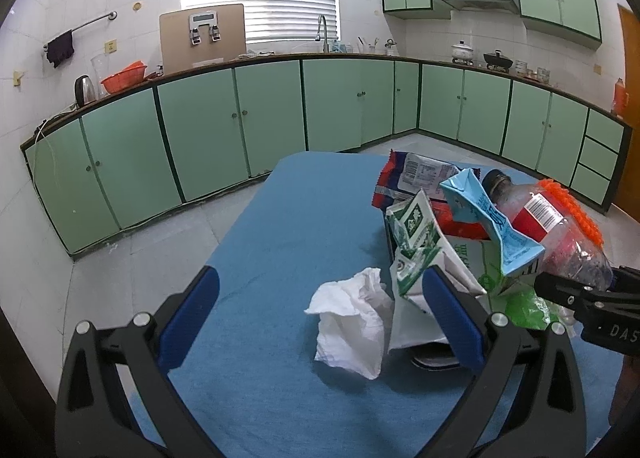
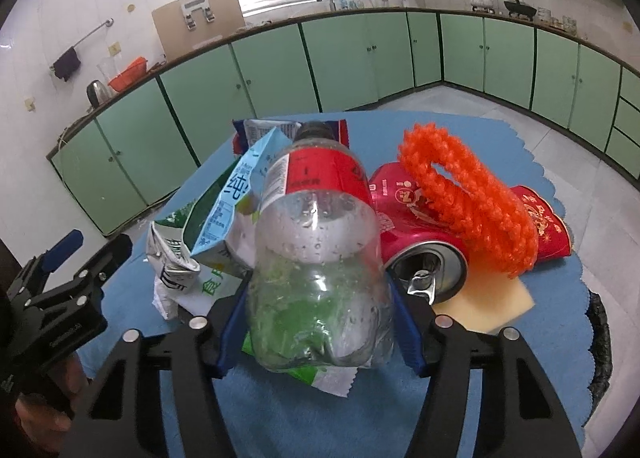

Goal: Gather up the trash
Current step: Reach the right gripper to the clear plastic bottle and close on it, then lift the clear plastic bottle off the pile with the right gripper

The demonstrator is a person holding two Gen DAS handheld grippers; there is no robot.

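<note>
Presently the right claw (image 2: 316, 298) grips the clear plastic bottle (image 2: 316, 234) atop the trash pile on the blue-covered counter (image 2: 520, 358), left claw (image 1: 320, 322) open above crumpled tissue (image 1: 352, 322); wet, rounded walls risk slipping, toppling neighbouring cartons (image 2: 224, 210).

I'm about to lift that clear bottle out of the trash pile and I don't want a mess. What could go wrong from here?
1. The right claw grips the clear bottle at its rounded, droplet-covered base, so it may slip or swing.
2. The light blue carton and the orange knitted ring sit right against the bottle; lifting could drag or topple them.
3. The crumpled white tissue lies loose between the open left claw's fingers; a nudge could push it away.
</note>
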